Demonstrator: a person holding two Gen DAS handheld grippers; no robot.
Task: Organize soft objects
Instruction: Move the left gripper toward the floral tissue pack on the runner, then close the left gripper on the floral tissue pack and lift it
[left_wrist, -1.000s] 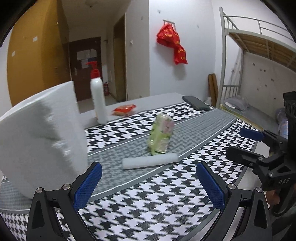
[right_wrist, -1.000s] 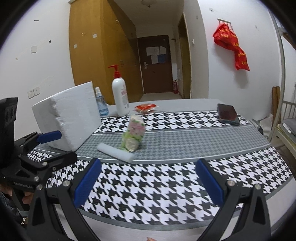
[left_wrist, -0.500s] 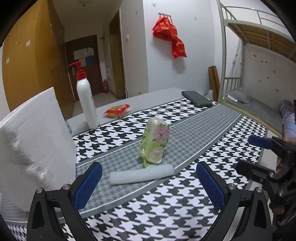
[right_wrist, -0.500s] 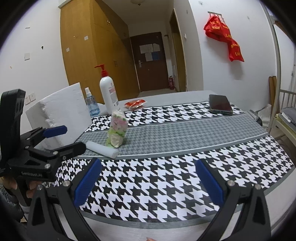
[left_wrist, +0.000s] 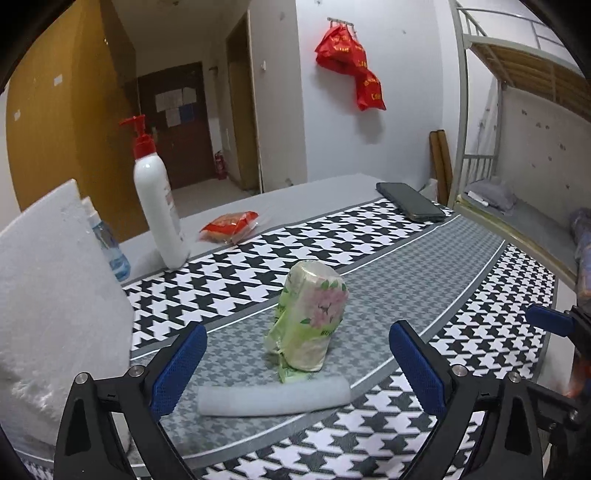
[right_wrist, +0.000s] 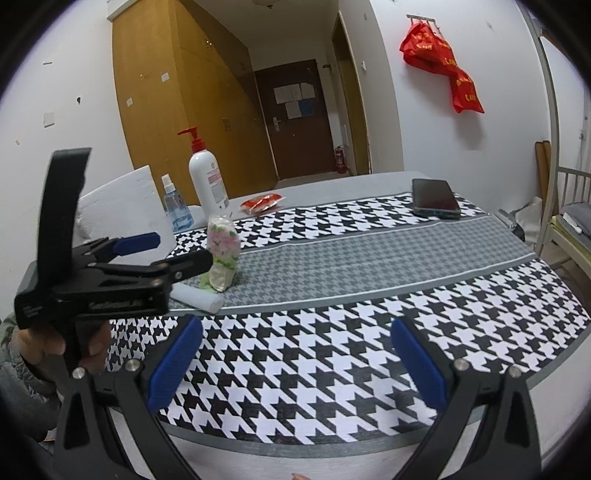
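Left gripper (left_wrist: 295, 365) wide, jaws just narrowing, empty; right gripper (right_wrist: 295, 365) agape, empty.
Upright tissue pack (left_wrist: 308, 317) at twelve o'clock may topple if clipped; foam roll (left_wrist: 273, 397) could skid.

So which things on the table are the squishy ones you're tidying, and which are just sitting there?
For the job:
- tissue pack, standing upright
- foam roll, lying in front of it
- foam block, at the left

Just lying about:
- pump bottle
- spray bottle
- red snack packet
- phone
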